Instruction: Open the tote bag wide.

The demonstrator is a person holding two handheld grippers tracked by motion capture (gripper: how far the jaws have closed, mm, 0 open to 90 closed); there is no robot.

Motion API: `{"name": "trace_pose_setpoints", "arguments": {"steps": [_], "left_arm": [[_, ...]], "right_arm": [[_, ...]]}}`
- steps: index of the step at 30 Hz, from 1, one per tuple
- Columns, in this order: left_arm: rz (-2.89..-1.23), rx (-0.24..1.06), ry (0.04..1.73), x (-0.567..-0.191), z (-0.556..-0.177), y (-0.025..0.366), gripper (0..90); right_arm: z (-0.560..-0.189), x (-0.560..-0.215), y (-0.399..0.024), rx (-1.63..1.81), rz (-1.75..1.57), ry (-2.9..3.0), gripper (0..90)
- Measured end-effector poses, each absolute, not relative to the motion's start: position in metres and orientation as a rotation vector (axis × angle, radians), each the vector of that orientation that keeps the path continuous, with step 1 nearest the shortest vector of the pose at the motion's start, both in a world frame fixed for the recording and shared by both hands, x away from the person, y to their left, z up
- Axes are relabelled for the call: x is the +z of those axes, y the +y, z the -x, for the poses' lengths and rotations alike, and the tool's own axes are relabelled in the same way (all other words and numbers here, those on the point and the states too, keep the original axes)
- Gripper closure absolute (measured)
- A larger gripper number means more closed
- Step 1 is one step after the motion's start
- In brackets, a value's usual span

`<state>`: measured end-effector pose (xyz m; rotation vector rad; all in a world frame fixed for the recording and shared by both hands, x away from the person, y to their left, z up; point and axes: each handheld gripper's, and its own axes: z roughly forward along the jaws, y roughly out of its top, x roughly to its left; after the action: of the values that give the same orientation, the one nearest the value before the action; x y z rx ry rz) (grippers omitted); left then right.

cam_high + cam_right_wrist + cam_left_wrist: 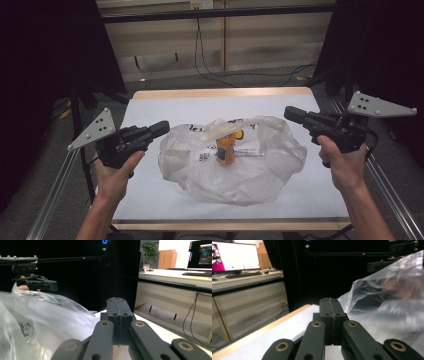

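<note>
A person at a white-topped table [150, 200] holds a black two-jaw gripper in each hand, one on either side of a crumpled clear plastic bag [260, 170] lying at the middle of the table. Inside the bag an orange bottle [226, 150] with a lighter cap stands upright near the bag's centre, with a printed label or slip of paper showing through the film beside it.

The left gripper [162, 128], held in the left hand [114, 175], hovers above the table at the bag's left edge, its tip just beside the plastic; whether it touches the film cannot be told. Seen along its own length in the left gripper view, the left gripper's [329, 300] jaws are pressed together with nothing between them, and the bag [392, 302] rises to their right.

The right gripper [290, 113], held in the right hand [342, 162], is poised at the bag's upper right corner, slightly apart from the plastic. The right gripper view shows the right gripper's [117, 299] jaws likewise closed flat against each other and empty, with the bag [45, 320] billowing at the left and the other gripper [47, 285] beyond it.

A grey three-cornered plate tops each tool. Past the table's wooden far edge, cables [215, 70] trail across the floor.
</note>
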<state>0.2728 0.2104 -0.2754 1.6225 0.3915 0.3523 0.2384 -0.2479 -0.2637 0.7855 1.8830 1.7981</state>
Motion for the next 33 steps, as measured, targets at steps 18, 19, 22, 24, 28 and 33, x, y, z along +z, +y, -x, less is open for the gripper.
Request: {"name": "trace_pose_setpoints", "arguments": {"steps": [18,19,22,24,28,33], "left_arm": [[-1.911,0.169,0.291,-0.34,-0.267,0.165,90.0],[-1.926,0.151,0.303,-0.347,-0.269,0.164,90.0],[-1.952,0.129,0.328,-0.364,-0.274,0.158,90.0],[-1.977,0.12,0.332,-0.372,-0.279,0.153,90.0],[-1.994,0.11,0.358,-0.384,-0.291,0.143,90.0],[-1.995,0.122,0.414,-0.398,-0.312,0.139,90.0]], "right_arm": [[-0.24,-0.288,-0.204,1.731,-0.676,2.132,90.0],[-0.24,-0.293,-0.204,1.721,-0.689,2.145,90.0],[-0.243,-0.307,-0.204,1.702,-0.718,2.177,90.0],[-0.245,-0.317,-0.203,1.682,-0.736,2.201,90.0],[-0.253,-0.34,-0.198,1.643,-0.766,2.257,90.0],[-0.265,-0.362,-0.197,1.583,-0.807,2.302,90.0]]}}
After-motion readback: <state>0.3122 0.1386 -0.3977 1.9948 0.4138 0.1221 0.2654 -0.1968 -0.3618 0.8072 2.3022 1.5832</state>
